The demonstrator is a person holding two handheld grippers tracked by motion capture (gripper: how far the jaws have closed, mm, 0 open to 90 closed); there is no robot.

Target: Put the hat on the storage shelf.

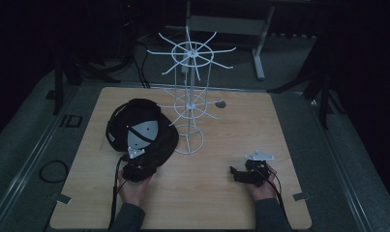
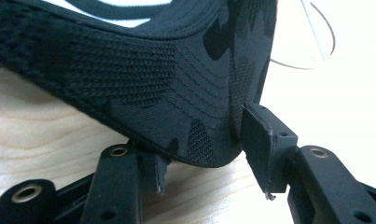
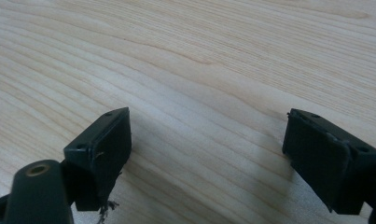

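Nearest the person's edge of the wooden table (image 1: 207, 203), two hands hold the tools. The left hand (image 1: 132, 186) grips the left claw (image 1: 136, 170), which sits at the near edge of a black cap (image 1: 144, 130). In the left gripper view the cap's dark, stitched brim (image 2: 176, 93) dips down between the two black jaws; the jaws stand on either side of the brim's edge with small gaps showing, so the left claw (image 2: 209, 158) is spread around the cloth and not yet pinching it. The grey three-cornered plate of that claw lies over the cap in the high view.

To the right of the cap, well apart from it, the right hand (image 1: 260, 186) holds the right claw (image 1: 237, 174) low over bare wood. In the right gripper view the right claw (image 3: 206, 149) is spread wide, with only wood grain between the jaws.

Just beyond the cap, touching or nearly touching its far right side, stands a white wire rack (image 1: 190, 96) with a round base ring, a tall stem and two tiers of spokes fanning outward. Behind the table, a grey metal frame (image 1: 258, 43) stands on the dark floor.
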